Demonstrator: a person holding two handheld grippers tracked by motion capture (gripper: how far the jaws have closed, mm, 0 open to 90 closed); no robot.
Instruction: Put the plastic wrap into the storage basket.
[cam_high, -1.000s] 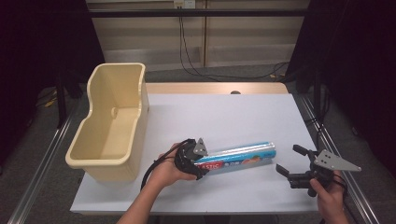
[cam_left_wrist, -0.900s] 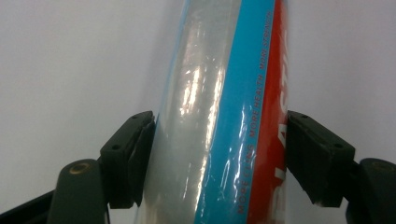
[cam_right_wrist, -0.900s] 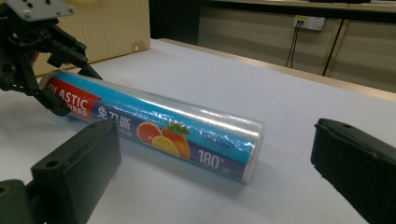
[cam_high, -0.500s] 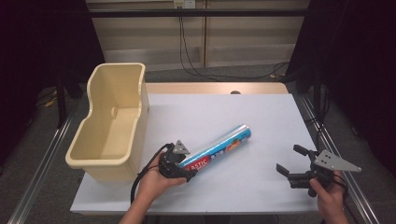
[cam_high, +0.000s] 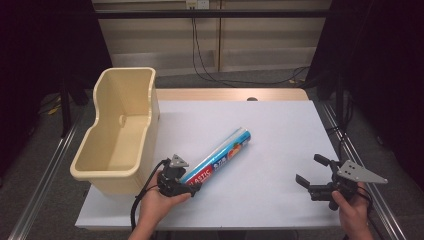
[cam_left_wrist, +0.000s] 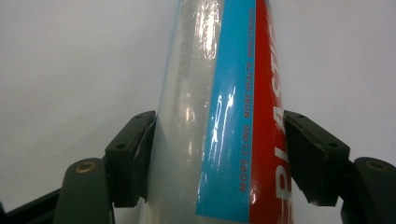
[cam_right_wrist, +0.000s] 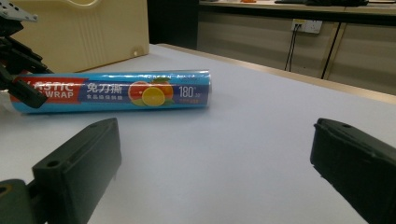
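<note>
Blue and red printed wrap covers the roll of plastic wrap (cam_high: 217, 160), which is seen lying on the white table (cam_high: 280, 130) at a diagonal, its near end held at the front left and its far end pointing up and to the right. Compared with one second ago, when the roll was stretched almost level across the front of the table, it is now swung to a steeper angle, and the angle is a little steeper again than half a second ago. The held end is also shifted leftward, closer to the cream plastic bin (cam_high: 117, 132) that stands at the table's left edge.

The left gripper (cam_high: 181, 184) is closed on the near end of the roll; in the left gripper view, both black jaws are pressed against the sides of the roll (cam_left_wrist: 219, 116), which runs away between them over the white surface. The left hand (cam_high: 159, 202) is seen beneath the gripper at the table's front edge.

The right gripper (cam_high: 311, 175) is held at the front right, well apart from the roll, at much the same spot as in both earlier frames. Its jaws are spread wide with nothing between them. In the right gripper view, the roll (cam_right_wrist: 116, 91) is seen side-on beyond the jaws, with the bin (cam_right_wrist: 84, 32) behind it.
</note>
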